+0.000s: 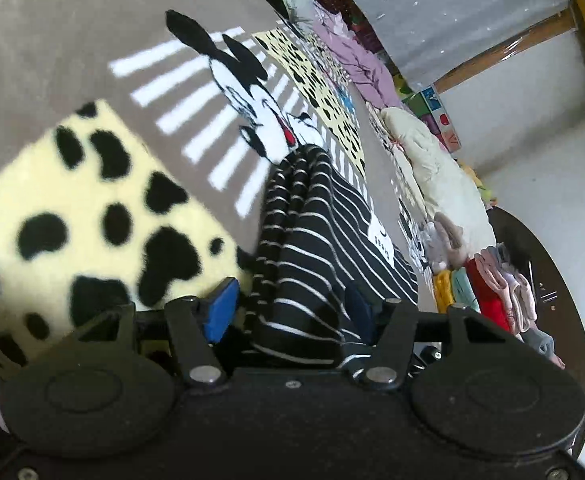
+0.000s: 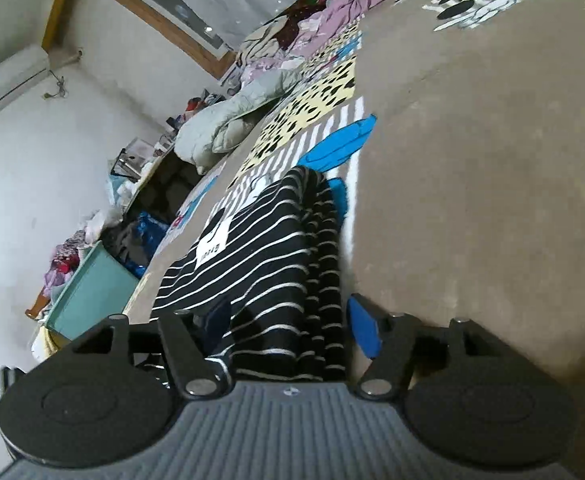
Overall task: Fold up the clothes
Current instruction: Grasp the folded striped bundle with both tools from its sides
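Striped cloth is being shown in both wrist views: a black garment with thin white stripes [image 1: 312, 248], bunched in folds, is lying on a brown cartoon-print blanket [image 1: 52, 40] spread over the bed. Its near end is being straddled by the left gripper [image 1: 292, 312], whose jaws are spread, one blue pad clear of the fabric. At the right gripper [image 2: 288, 328] the jaws are likewise spread around the bunched edge, without pinching.
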The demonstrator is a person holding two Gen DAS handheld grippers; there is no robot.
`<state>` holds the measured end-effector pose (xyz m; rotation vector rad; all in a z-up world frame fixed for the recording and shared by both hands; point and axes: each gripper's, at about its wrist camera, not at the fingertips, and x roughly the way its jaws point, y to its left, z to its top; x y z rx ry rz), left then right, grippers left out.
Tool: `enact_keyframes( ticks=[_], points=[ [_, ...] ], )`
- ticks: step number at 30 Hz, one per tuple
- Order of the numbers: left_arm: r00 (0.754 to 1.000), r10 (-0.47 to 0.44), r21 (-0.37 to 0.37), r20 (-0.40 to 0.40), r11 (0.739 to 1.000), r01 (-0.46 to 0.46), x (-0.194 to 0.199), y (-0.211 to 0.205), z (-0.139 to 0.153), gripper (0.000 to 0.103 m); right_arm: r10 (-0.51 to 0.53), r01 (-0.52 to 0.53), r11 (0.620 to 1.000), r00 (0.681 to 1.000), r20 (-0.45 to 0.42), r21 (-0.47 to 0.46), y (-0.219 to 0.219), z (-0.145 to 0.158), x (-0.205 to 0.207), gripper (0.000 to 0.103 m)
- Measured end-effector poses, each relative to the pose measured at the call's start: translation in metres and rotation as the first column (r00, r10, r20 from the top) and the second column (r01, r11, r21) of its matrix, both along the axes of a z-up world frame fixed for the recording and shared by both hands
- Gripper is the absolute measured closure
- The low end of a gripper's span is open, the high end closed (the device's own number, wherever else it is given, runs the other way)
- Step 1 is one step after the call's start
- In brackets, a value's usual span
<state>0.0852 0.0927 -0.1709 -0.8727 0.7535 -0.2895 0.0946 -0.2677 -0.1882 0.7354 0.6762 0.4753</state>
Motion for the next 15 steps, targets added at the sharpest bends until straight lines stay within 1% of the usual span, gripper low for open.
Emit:
enact_keyframes(
  ticks=[1,2,4,5,6,8,9,10,11,12,13,14,15],
  points=[
    [1.000,0.000,-0.003,-0.004,1.000,0.000,0.000,-0.004,-0.002,0.069,0.003,-0.003,1.000,1.000,-0.002,0.005,0.003,-0.001,0.001,0.038],
    [1.000,-0.001,-0.006,-0.008,1.000,0.001,0.001,-0.007,-0.004,0.070,0.005,-0.005,1.000,1.000,-0.005,0.009,0.006,-0.002,0.001,0.038],
    [1.000,0.005,-0.020,-0.015,1.000,-0.005,0.001,-0.012,-0.007,0.075,0.012,-0.012,1.000,1.000,-0.008,0.008,0.012,-0.002,0.001,0.039],
    [1.000,0.010,-0.040,-0.007,0.999,-0.010,-0.001,-0.011,-0.005,0.076,0.016,-0.015,1.000,1.000,-0.009,0.006,0.016,-0.001,0.001,0.053],
    [1.000,0.009,-0.061,0.007,0.998,-0.009,-0.004,-0.010,-0.002,0.078,0.017,-0.016,1.000,1.000,-0.012,0.009,0.018,-0.001,0.001,0.069],
    [0.999,-0.001,-0.084,0.043,0.996,0.004,-0.010,-0.009,0.012,0.078,0.010,-0.010,0.999,1.000,-0.015,0.030,0.019,-0.001,0.000,0.071],
    [0.998,-0.007,-0.092,0.061,0.996,0.013,-0.012,-0.008,0.019,0.078,0.007,-0.007,0.999,1.000,-0.004,0.048,0.017,0.002,-0.004,0.071],
    [0.998,-0.012,-0.089,0.062,0.996,0.018,-0.013,-0.008,0.021,0.075,0.008,-0.009,0.998,1.000,0.016,0.068,0.015,0.007,-0.009,0.071],
    [0.999,-0.017,-0.077,0.048,0.997,0.020,-0.011,-0.008,0.019,0.069,0.008,-0.011,0.996,0.999,0.036,0.084,0.012,0.014,-0.014,0.071],
    [0.999,-0.021,-0.066,0.033,0.998,0.023,-0.009,-0.009,0.017,0.044,0.009,-0.013,0.996,0.999,0.052,0.089,0.009,0.020,-0.019,0.070],
    [1.000,-0.012,-0.050,0.009,0.999,0.012,-0.008,-0.007,0.012,0.035,0.007,-0.012,0.996,0.999,0.054,0.087,0.007,0.023,-0.021,0.065],
    [1.000,0.008,-0.040,-0.010,0.999,-0.008,-0.009,-0.002,0.006,0.037,-0.001,-0.002,0.996,0.999,0.037,0.085,0.003,0.021,-0.021,0.049],
    [1.000,0.014,-0.048,-0.006,0.999,-0.015,-0.012,0.004,0.002,0.037,-0.020,0.020,0.997,1.000,0.006,0.080,-0.002,0.017,-0.020,0.037]
  ],
)
